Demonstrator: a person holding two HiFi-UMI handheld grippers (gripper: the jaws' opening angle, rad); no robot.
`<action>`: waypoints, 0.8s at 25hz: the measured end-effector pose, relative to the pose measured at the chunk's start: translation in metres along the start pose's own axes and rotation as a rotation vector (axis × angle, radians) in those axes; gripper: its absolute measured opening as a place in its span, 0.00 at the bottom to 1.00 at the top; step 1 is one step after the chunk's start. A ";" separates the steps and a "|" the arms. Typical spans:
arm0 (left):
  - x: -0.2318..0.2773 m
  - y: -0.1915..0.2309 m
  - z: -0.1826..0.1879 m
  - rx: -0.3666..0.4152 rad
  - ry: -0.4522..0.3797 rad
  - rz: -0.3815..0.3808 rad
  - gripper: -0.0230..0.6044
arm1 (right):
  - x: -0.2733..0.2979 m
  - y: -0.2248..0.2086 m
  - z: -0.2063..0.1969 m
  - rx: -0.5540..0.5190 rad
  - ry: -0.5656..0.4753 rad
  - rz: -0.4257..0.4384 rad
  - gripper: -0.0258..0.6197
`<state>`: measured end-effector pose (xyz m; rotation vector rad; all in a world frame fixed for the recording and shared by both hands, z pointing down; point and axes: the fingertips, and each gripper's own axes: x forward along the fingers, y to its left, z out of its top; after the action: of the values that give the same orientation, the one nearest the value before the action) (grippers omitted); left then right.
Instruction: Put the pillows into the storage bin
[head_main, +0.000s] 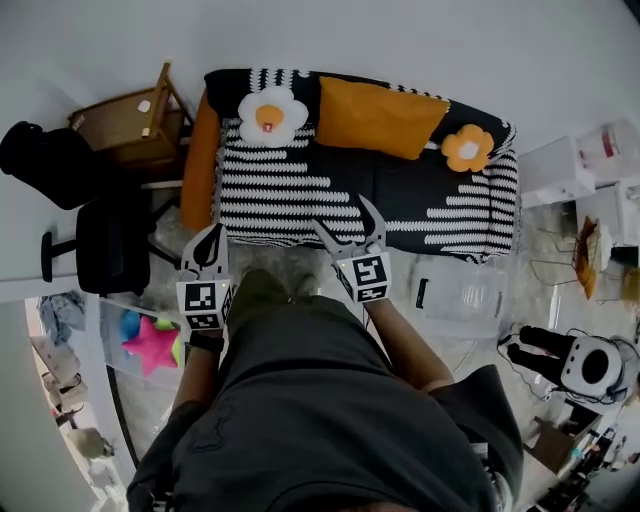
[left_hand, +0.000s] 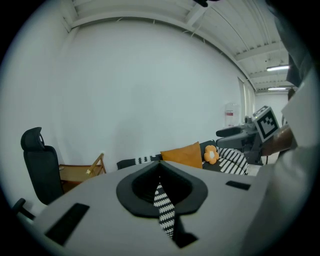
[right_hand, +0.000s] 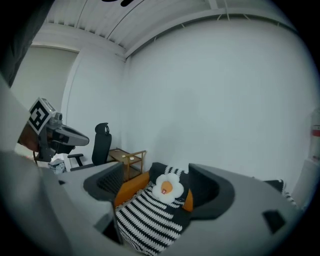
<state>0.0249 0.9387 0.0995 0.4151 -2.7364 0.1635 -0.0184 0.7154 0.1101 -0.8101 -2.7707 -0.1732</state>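
A black-and-white striped sofa (head_main: 300, 195) carries a white flower pillow (head_main: 272, 115), an orange square pillow (head_main: 378, 117), a small orange flower pillow (head_main: 468, 147) and an orange cushion (head_main: 200, 160) at its left end. A clear storage bin (head_main: 462, 295) stands on the floor at the sofa's front right. My left gripper (head_main: 216, 232) hovers before the sofa's left front, shut and holding nothing. My right gripper (head_main: 343, 215) stands wide open over the seat's front edge, nothing between its fingers. In the right gripper view the white flower pillow (right_hand: 169, 187) lies straight ahead.
A second clear bin with a pink star pillow (head_main: 150, 343) sits at my left. A black office chair (head_main: 110, 245), a wooden side table (head_main: 130, 122) and a black bag (head_main: 45, 160) stand left of the sofa. White cabinets (head_main: 560, 170) and a white device (head_main: 590, 365) are on the right.
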 end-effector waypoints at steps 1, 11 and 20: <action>0.001 -0.001 0.000 0.002 0.002 0.000 0.04 | 0.004 -0.002 -0.002 0.002 0.003 0.001 0.66; 0.064 0.028 -0.025 -0.039 0.046 -0.019 0.04 | 0.077 -0.018 -0.015 0.003 0.071 -0.006 0.66; 0.179 0.071 -0.040 -0.065 0.101 -0.082 0.04 | 0.192 -0.043 -0.040 -0.002 0.165 0.003 0.66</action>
<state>-0.1429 0.9656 0.1994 0.4865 -2.6127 0.0723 -0.1900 0.7708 0.1983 -0.7643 -2.6151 -0.2314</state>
